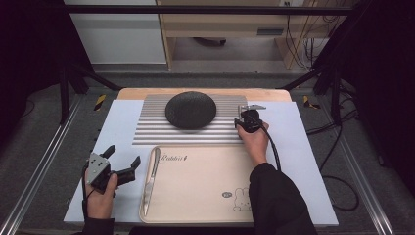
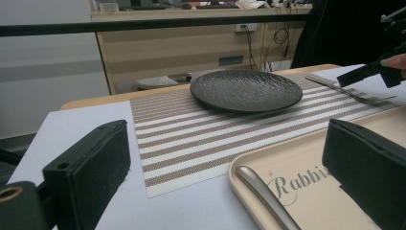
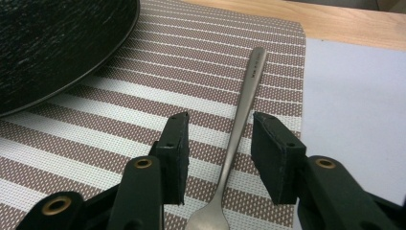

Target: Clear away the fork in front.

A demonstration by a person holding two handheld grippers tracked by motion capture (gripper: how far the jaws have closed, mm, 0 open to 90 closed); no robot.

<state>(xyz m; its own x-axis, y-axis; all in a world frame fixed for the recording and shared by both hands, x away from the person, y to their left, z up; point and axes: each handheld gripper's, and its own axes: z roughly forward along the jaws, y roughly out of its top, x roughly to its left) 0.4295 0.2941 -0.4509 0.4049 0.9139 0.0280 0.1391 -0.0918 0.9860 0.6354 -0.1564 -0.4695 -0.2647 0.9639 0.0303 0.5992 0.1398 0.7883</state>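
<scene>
Pale blue sheeting (image 1: pixel 303 147) covers the tabletop across the middle of the high view, with a strip of bare wood showing along its far edge and grey floor and black frame rails to either side. Behind, at the top of the frame, stand a light wooden cabinet and a tangle of cables at upper right. On the sheet lies a brown-and-white striped placemat (image 1: pixel 156 129), and a black textured plate (image 1: pixel 191 109) sits at its upper centre. Below it, a beige tray (image 1: pixel 205 196) printed with a rabbit holds a knife (image 1: pixel 151 177) along its left rim.

At the mat's right end the right gripper (image 3: pixel 219 155) straddles a fork (image 3: pixel 242 120) lying flat on the stripes; its jaws stand either side of the handle, not touching it. At lower left, the left gripper (image 1: pixel 122 164) rests with jaws spread wide, nothing between them.
</scene>
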